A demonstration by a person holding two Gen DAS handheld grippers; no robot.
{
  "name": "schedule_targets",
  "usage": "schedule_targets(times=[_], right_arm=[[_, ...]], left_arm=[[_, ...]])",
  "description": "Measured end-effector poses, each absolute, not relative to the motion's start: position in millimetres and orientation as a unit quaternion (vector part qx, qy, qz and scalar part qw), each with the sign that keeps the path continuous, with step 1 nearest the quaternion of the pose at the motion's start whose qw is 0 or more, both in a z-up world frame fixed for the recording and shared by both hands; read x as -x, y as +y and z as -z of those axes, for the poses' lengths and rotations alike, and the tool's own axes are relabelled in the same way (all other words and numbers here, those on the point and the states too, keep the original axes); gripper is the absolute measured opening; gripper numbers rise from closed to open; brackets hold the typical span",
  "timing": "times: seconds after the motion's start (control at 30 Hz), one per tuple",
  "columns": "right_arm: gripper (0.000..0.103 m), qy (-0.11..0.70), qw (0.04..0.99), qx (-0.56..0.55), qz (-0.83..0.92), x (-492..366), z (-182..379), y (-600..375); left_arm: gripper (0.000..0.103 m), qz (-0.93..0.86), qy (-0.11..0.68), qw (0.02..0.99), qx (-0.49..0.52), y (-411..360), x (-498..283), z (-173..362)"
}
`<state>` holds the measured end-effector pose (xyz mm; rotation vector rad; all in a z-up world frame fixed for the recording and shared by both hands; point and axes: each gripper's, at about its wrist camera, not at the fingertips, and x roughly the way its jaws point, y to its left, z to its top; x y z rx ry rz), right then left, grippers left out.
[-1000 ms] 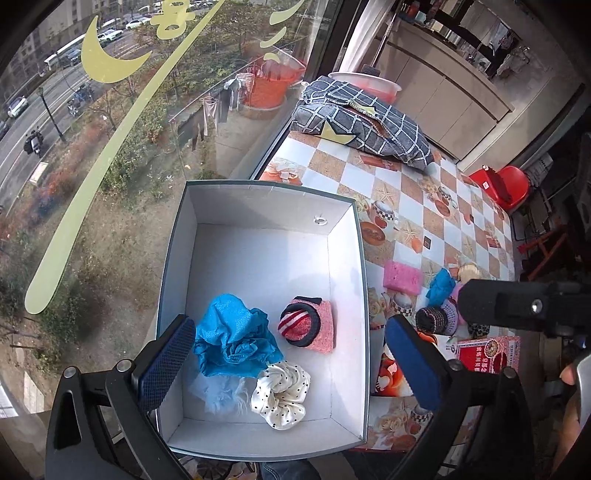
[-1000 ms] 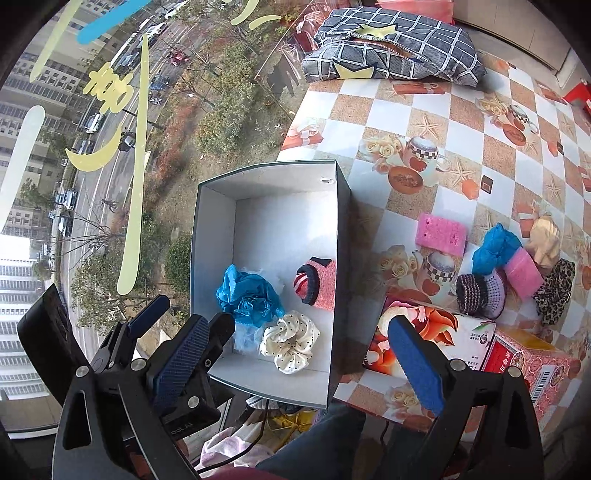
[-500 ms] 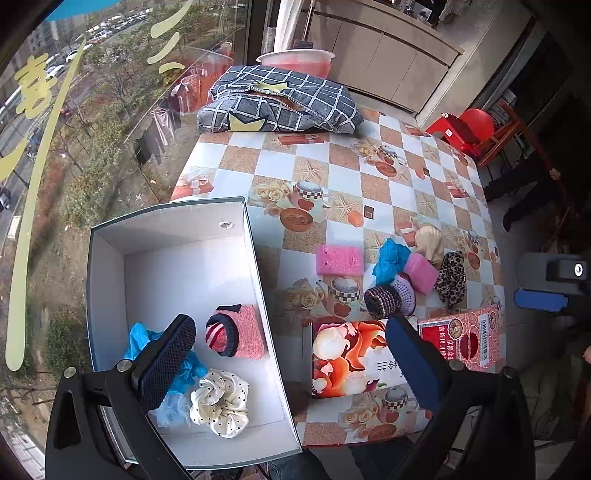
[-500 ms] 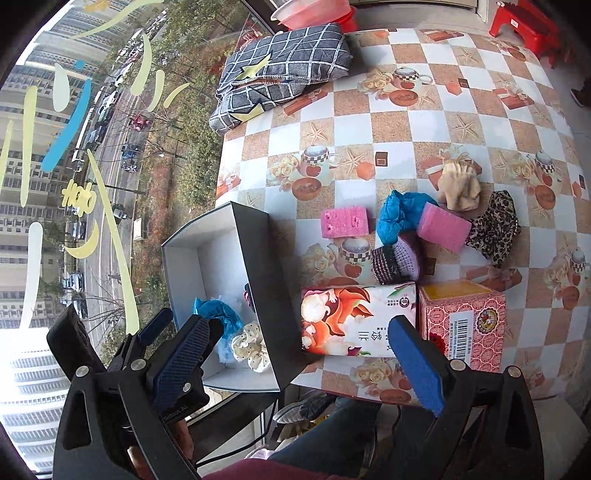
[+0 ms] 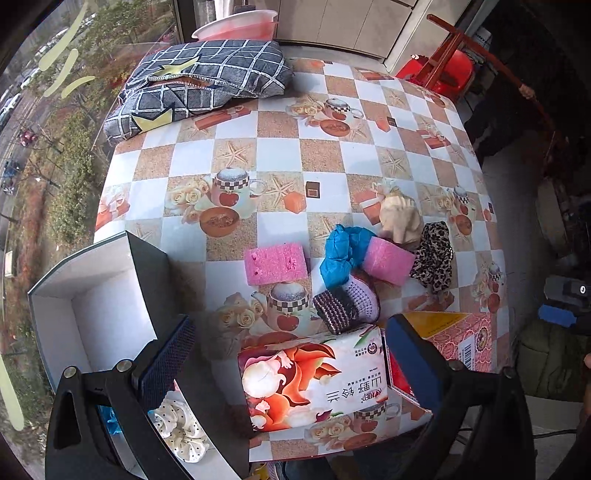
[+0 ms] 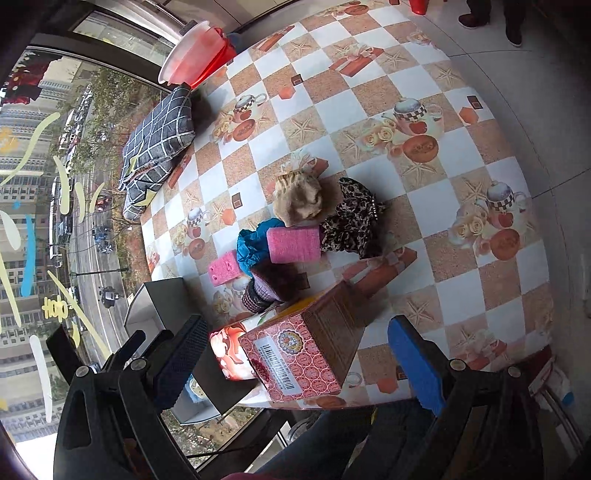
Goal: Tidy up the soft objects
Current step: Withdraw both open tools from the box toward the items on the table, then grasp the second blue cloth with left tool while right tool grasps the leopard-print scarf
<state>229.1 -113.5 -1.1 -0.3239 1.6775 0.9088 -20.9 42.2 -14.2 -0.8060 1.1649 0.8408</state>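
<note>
A grey storage box (image 5: 147, 273) with a white inside stands at the table's near left corner; a white dotted scrunchie (image 5: 183, 428) and a bit of blue cloth (image 5: 107, 421) show in it. On the table lie two pink sponges (image 5: 276, 264) (image 5: 388, 260), a blue cloth (image 5: 341, 256), a striped knit piece (image 5: 345, 304), a beige soft item (image 5: 400, 218) and a leopard scrunchie (image 5: 432, 258). My left gripper (image 5: 288, 358) is open and empty above a flowered tissue pack (image 5: 314, 380). My right gripper (image 6: 295, 358) is open and empty above a red carton (image 6: 306, 347).
A checked grey pillow (image 5: 199, 81) lies at the far left of the table by the window. A red basin (image 5: 236, 27) stands behind it. A red stool (image 5: 443, 70) is at the far right. The table's near edge (image 6: 461, 384) runs just ahead of my right gripper.
Both grippers swung right, away from the storage box and over the table. The box slid to the left edge of both views; the loose soft items came to the middle.
</note>
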Motion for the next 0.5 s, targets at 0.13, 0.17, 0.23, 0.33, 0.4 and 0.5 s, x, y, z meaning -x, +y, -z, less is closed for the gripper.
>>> schedule_targets(times=[0.13, 0.17, 0.23, 0.33, 0.4, 0.5], right_arm=[[0.098, 0.736, 0.561, 0.133, -0.355, -252.5, 32.7, -129.3], [0.098, 0.74, 0.559, 0.134, -0.35, -256.5, 40.0, -132.3], [0.098, 0.748, 0.553, 0.137, -0.34, -262.6, 54.2, -136.8], [0.098, 0.757, 0.546, 0.146, -0.329, -268.7, 72.9, -137.6], [0.098, 0.759, 0.543, 0.157, -0.324, -271.8, 83.8, -134.4], [0.098, 0.76, 0.54, 0.168, -0.32, -277.0, 99.3, -125.6]], left_arm=[[0.103, -0.363, 0.561, 0.666, 0.33, 59.3, -10.0, 39.7], [0.103, -0.36, 0.569, 0.664, 0.325, 63.3, -15.4, 46.0], [0.103, -0.356, 0.589, 0.655, 0.313, 72.6, -26.3, 60.5], [0.103, -0.339, 0.611, 0.646, 0.307, 83.8, -39.9, 80.0], [0.103, -0.326, 0.624, 0.644, 0.299, 88.1, -49.2, 91.5], [0.103, -0.309, 0.645, 0.638, 0.286, 92.1, -62.6, 110.5]])
